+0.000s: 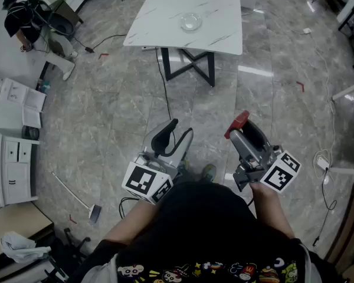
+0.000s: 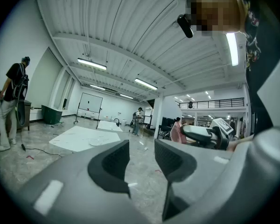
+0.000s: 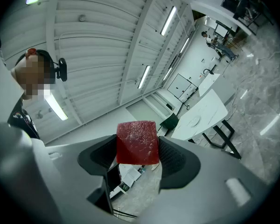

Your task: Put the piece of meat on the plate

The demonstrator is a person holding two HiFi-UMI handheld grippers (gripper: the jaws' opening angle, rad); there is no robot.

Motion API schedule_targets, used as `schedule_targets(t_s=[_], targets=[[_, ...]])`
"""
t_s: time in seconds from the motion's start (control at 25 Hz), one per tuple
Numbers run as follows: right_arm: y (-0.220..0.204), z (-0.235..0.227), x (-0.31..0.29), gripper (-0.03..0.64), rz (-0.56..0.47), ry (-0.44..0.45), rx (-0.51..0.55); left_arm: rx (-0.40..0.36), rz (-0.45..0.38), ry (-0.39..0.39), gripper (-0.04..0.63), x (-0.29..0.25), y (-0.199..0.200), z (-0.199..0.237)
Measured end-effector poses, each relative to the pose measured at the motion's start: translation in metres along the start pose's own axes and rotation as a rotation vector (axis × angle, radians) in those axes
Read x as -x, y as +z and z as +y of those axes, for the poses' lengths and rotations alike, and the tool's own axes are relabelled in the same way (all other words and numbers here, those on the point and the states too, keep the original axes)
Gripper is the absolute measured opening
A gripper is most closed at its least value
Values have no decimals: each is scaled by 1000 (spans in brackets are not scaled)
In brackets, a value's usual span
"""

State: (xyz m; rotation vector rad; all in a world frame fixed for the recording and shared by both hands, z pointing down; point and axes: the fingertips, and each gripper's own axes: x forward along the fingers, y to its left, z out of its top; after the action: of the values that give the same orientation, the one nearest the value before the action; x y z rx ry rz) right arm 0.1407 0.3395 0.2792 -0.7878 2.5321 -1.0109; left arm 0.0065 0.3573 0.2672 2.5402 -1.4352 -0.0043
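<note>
Clearly, the carrying step is in hand: close to the person's body the right tool (image 1: 242, 130) has its jaws wide and pressed on both sides of the piece of meat (image 3: 137, 143), a red block held in the air, about level. Beside it the left tool (image 2: 141, 158) has its jaws a little apart with nothing between them. Further out lies the grey floor (image 1: 124, 111). Far ahead stands the white table (image 1: 159, 16), and on it the clear plate (image 1: 190, 22), which looks empty. I judge that the next move calls for walking to the table, then lowering the meat over the plate before the jaws open.
</note>
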Motion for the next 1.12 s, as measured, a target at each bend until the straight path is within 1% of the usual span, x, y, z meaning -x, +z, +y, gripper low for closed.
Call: schedule_targets(t_s=[0.2, 0.52, 0.68, 0.84, 1.12], targets=[[2, 1, -9, 305, 2, 10, 26, -24, -20, -2, 285, -4, 9, 5], [10, 3, -9, 307, -34, 28, -21, -20, 0, 30, 285, 0, 10, 16], [15, 4, -2, 307, -27, 35, -8, -29, 3, 37, 285, -8, 14, 11], [18, 0, 11, 306, -24, 63, -27, -42, 2, 60, 285, -15, 12, 0], [16, -24, 14, 305, -17, 32, -50, -37, 26, 98, 285, -16, -1, 13]])
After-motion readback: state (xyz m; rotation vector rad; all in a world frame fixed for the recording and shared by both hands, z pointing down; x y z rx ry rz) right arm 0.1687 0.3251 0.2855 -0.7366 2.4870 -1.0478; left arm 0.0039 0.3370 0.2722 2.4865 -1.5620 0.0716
